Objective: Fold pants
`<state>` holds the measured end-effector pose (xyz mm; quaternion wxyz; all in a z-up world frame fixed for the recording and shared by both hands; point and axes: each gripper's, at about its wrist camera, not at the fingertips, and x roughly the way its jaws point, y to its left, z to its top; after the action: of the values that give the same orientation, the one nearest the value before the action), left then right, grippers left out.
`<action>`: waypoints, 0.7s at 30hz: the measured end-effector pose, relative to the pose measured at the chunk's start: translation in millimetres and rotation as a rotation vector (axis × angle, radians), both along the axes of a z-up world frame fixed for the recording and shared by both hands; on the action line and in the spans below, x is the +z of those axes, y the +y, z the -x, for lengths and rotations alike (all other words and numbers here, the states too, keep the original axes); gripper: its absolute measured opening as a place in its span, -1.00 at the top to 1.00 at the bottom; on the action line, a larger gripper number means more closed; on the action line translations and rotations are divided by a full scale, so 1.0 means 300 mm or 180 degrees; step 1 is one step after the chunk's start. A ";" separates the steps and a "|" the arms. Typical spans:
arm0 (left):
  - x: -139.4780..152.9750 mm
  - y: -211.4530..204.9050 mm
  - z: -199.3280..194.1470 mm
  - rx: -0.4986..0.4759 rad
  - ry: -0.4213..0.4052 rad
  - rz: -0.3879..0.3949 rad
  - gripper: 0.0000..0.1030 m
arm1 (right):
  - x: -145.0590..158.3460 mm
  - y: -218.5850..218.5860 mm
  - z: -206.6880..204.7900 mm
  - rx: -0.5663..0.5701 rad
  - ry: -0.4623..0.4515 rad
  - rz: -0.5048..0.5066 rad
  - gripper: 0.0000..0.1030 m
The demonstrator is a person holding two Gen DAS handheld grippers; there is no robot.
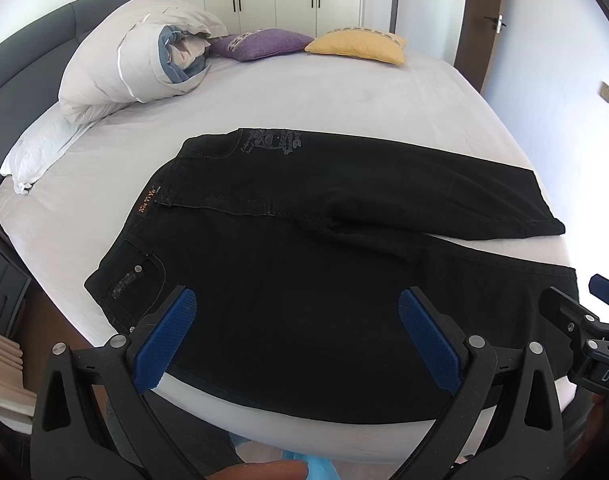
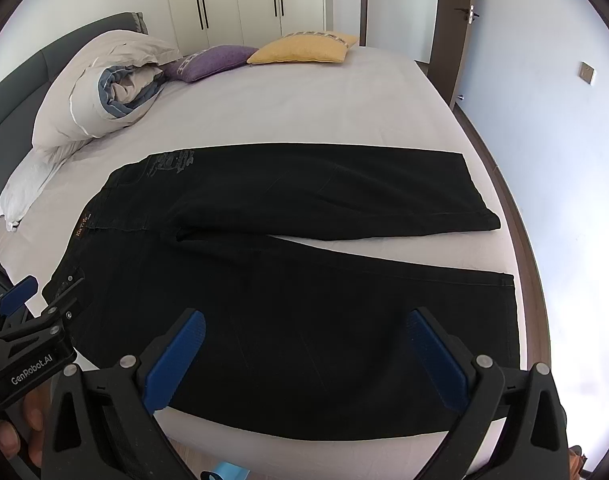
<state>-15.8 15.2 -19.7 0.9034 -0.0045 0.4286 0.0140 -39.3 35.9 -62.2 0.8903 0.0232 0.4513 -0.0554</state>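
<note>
Lying flat on the bed (image 1: 344,92), the pants (image 1: 304,280) run lengthwise left to right, waistband left. Left gripper (image 1: 296,336) hovers by the waistband end, right gripper (image 2: 304,356) nearer the leg hems; both agape, holding nothing.

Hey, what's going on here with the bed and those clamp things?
A person is about to fold a pair of black pants laid flat on the bed, waistband to the left, legs spread apart to the right. They hold a claw in each hand: the left claw and the right claw both hover open over the near leg, gripping nothing. No fold has been made yet.
</note>
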 end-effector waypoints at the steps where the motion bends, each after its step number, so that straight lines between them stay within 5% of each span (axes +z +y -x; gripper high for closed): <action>1: -0.003 0.000 -0.003 -0.0002 0.0003 0.0002 -1.00 | -0.001 0.003 -0.001 0.0001 0.0005 -0.0002 -1.00; 13: -0.031 0.036 -0.089 -0.0035 0.0034 0.0164 -1.00 | -0.018 -0.016 -0.061 0.0205 0.0019 -0.0107 -1.00; 16: -0.021 0.111 -0.159 -0.0008 -0.0004 0.0511 -1.00 | 0.008 -0.025 -0.099 0.0380 -0.0119 -0.0185 -1.00; 21: -0.003 0.293 -0.322 0.0174 0.0103 0.1460 -1.00 | 0.035 -0.051 -0.202 0.0741 -0.0321 -0.0384 -1.00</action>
<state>80.8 103.2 -20.7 0.8710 -0.2211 0.4347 -0.0592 21.3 20.6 -51.8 0.9093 0.0269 0.4082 0.0768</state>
